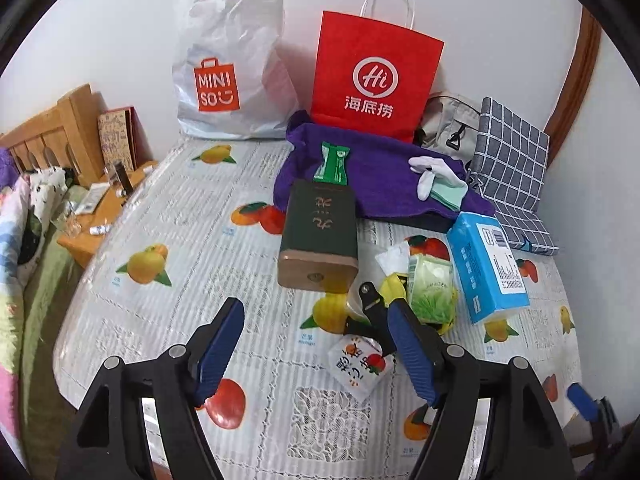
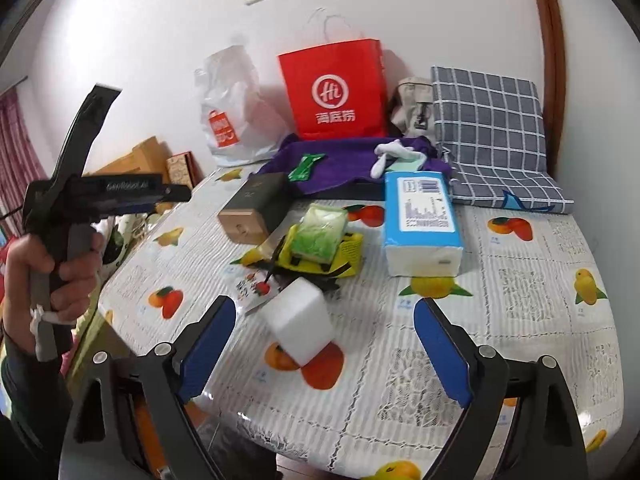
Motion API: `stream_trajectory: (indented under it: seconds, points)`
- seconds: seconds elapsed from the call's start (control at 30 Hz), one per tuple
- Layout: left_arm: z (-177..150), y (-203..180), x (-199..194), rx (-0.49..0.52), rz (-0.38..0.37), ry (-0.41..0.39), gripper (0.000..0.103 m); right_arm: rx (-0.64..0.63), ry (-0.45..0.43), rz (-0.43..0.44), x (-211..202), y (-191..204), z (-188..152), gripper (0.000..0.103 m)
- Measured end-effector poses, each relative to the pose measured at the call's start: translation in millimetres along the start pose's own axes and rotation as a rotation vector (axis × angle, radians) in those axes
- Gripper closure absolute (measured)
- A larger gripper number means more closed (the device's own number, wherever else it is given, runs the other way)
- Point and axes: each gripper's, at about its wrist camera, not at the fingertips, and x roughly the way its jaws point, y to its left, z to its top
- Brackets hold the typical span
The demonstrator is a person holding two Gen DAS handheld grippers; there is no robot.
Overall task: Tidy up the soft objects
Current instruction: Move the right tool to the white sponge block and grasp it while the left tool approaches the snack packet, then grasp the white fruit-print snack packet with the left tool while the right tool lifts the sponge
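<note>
Both tongs, left [image 1: 316,344] and right [image 2: 326,340], are hovering spread and empty; the white foam block [image 2: 302,326], blue tissue pack [image 2: 420,220] and purple towel [image 2: 344,160] are lying unsorted across the tabletop [image 2: 520,300].

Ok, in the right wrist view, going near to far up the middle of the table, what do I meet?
White foam block → green tissue pack on the yellow pouch → purple towel → red paper bag at the wall.
</note>
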Motion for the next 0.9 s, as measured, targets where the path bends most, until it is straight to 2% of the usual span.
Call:
stream_trajectory:
  seconds: [0.27, 0.57, 0.63, 0.67, 0.7, 0.83, 0.9]
  points:
    - [-6.0, 9.5, 20.5, 0.0, 0.005, 0.042, 0.03, -0.08, 0.062, -0.016, 42.7, 21.2, -13.4, 0.013]
    - [-8.8, 14.6, 35.7, 0.016, -0.025, 0.066, 0.03, -0.065, 0.102, -0.009, 89.5, 17.6, -17.2, 0.013]
    - [-9.9, 14.7, 40.0, 0.021, -0.026, 0.072, 0.03, -0.072, 0.105, -0.004, 95.7, 18.2, -17.0, 0.019]
    - [-11.1, 14.8, 42.9, 0.028, -0.028, 0.074, 0.03, -0.075, 0.113, -0.001, 98.8, 18.3, -16.6, 0.029]
    - [-11.9, 14.9, 45.4, 0.032, -0.028, 0.077, 0.03, -0.076, 0.128, 0.008, 102.6, 17.7, -16.1, 0.047]
    - [-17.0, 15.1, 58.8, 0.043, -0.028, 0.11, 0.03, -0.048, 0.129, 0.019, 103.2, 11.1, -9.9, 0.05]
    - [-21.1, 12.4, 65.8, 0.052, -0.027, 0.128, 0.03, -0.039, 0.118, -0.005, 99.5, 6.7, -5.3, 0.05]
